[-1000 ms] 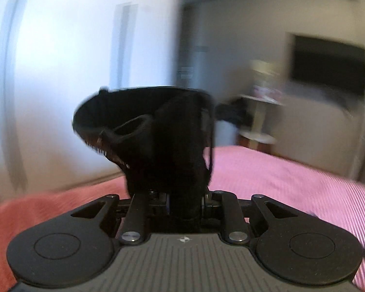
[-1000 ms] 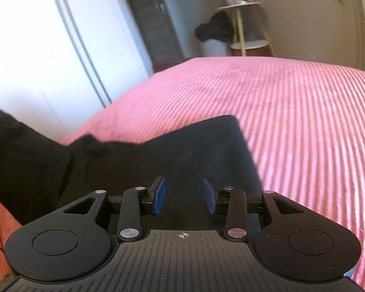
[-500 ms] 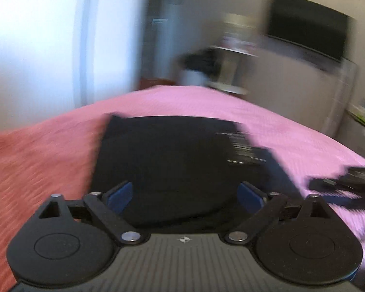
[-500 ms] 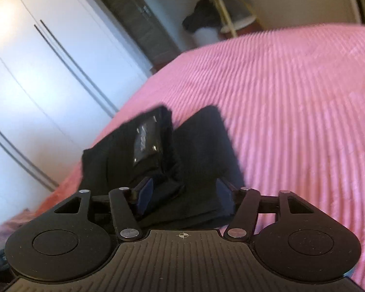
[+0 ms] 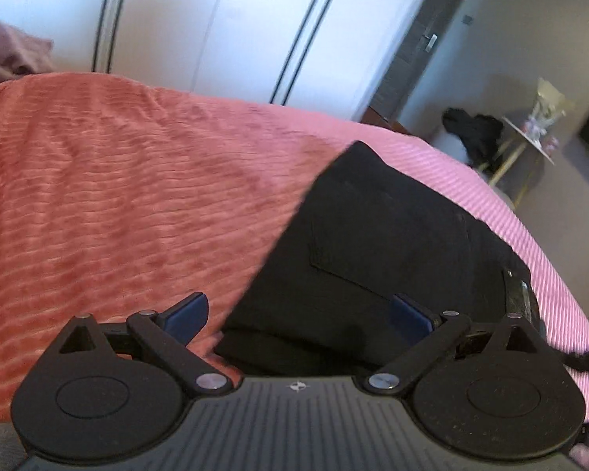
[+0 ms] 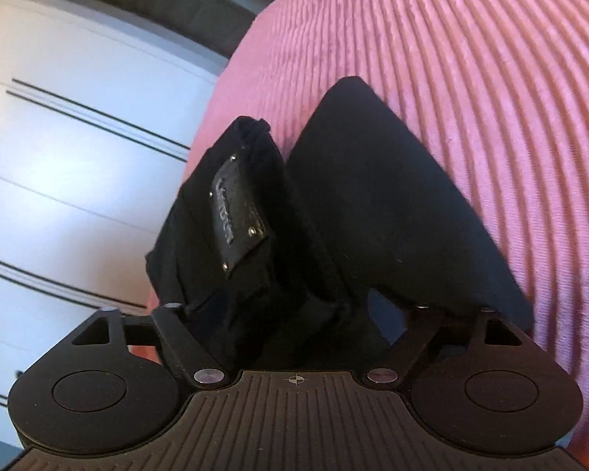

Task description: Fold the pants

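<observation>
the pink ribbed bedspread (image 5: 145, 180) fills most of both views, where a second ago the left view was mostly wall and room with the fabric hanging in front of the lens. behind it stands the white wardrobe (image 5: 224, 27), with a small side table (image 5: 530, 137) by the far wall.

the black pants (image 5: 388, 235) now lie on the bedspread as a folded stack; a second ago they dangled bunched from the left gripper. in the right view the pants (image 6: 373, 196) show a flat lower layer with a narrower fold lying over its left part, and the leather waistband patch (image 6: 237, 212) faces up on that fold. half a second ago this patch was smaller and farther off.

the left gripper (image 5: 298, 316) was clamped on the cloth a second ago; its jaws now stand spread wide, one blue pad over bedspread, the other over the pants, neither pressing fabric. the right gripper (image 6: 294, 314) is opening, wider than before, the near edge of the pants between the fingers, unpinched.
</observation>
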A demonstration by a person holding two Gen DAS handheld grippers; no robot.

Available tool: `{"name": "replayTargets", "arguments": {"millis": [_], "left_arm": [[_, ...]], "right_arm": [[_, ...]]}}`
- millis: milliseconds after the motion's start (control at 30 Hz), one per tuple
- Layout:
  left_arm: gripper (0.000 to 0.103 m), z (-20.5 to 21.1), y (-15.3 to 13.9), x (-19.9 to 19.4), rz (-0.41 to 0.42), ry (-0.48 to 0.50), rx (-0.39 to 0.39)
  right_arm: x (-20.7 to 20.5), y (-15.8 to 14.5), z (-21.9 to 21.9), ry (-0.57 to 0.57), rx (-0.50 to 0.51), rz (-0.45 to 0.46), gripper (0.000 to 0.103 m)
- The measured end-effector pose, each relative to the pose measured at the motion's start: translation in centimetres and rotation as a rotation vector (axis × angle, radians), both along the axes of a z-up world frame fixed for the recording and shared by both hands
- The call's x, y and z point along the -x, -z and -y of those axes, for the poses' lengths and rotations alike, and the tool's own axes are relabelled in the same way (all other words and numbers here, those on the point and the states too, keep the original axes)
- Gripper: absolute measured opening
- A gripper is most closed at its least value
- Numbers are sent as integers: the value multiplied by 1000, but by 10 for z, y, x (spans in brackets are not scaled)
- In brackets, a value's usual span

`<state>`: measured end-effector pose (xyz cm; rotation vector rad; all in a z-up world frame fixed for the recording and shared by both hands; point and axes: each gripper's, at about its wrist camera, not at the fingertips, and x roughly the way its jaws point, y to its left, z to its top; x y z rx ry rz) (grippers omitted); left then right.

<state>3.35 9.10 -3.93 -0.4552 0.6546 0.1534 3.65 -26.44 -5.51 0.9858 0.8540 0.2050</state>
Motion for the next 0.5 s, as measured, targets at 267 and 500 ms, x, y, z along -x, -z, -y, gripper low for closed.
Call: {"name": "replayTargets", "arguments": {"millis": [267, 500], "left_arm": [[99, -8, 7, -2, -10, -33, 50], [99, -10, 7, -2, -10, -30, 67]], "right_arm": [[-6, 1, -6, -6, -3, 25, 63], [7, 13, 9, 13, -133, -31, 63]]}}
